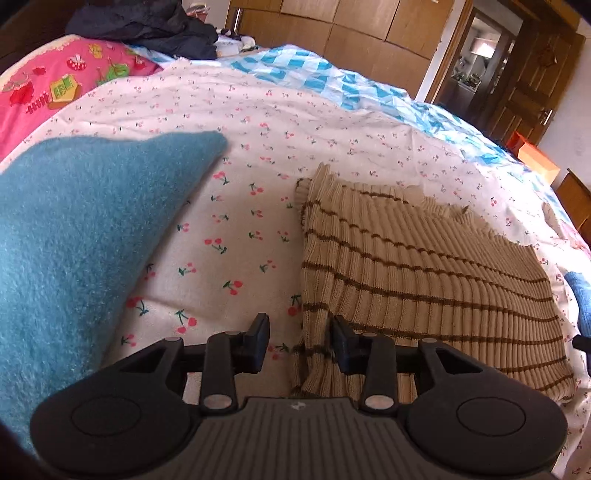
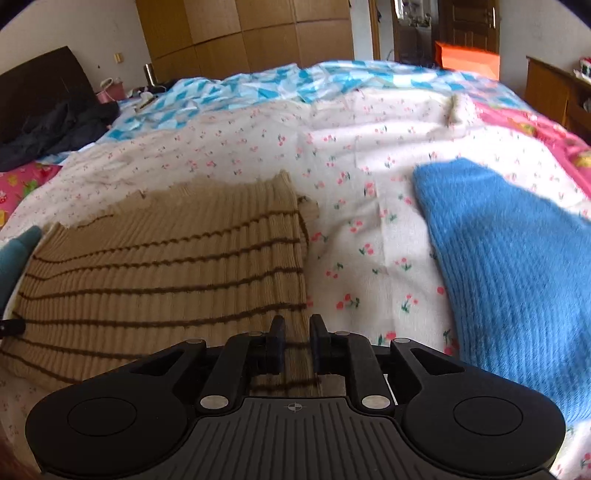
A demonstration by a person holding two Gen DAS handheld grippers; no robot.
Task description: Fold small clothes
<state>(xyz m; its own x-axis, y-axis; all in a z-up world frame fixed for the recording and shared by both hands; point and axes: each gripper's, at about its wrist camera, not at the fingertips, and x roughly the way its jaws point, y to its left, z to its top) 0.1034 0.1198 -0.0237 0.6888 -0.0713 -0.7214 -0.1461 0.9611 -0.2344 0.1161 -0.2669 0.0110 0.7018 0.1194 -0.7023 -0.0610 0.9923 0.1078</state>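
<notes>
A beige ribbed knit garment with thin brown stripes (image 1: 424,280) lies flat on the cherry-print sheet (image 1: 229,240). My left gripper (image 1: 301,339) is open, its jaws on either side of the garment's near left edge, where a fold of cloth rises between them. In the right wrist view the same garment (image 2: 159,273) lies at left. My right gripper (image 2: 295,339) is part-open, its jaws astride the garment's near right edge, with cloth between the fingers.
A teal fuzzy garment (image 1: 66,240) lies left of the beige one, and a blue knit (image 2: 517,280) lies to its right. Dark clothes (image 1: 147,26) are heaped at the headboard. A blue patchwork quilt (image 2: 295,81) covers the far bed. Wooden wardrobes stand behind.
</notes>
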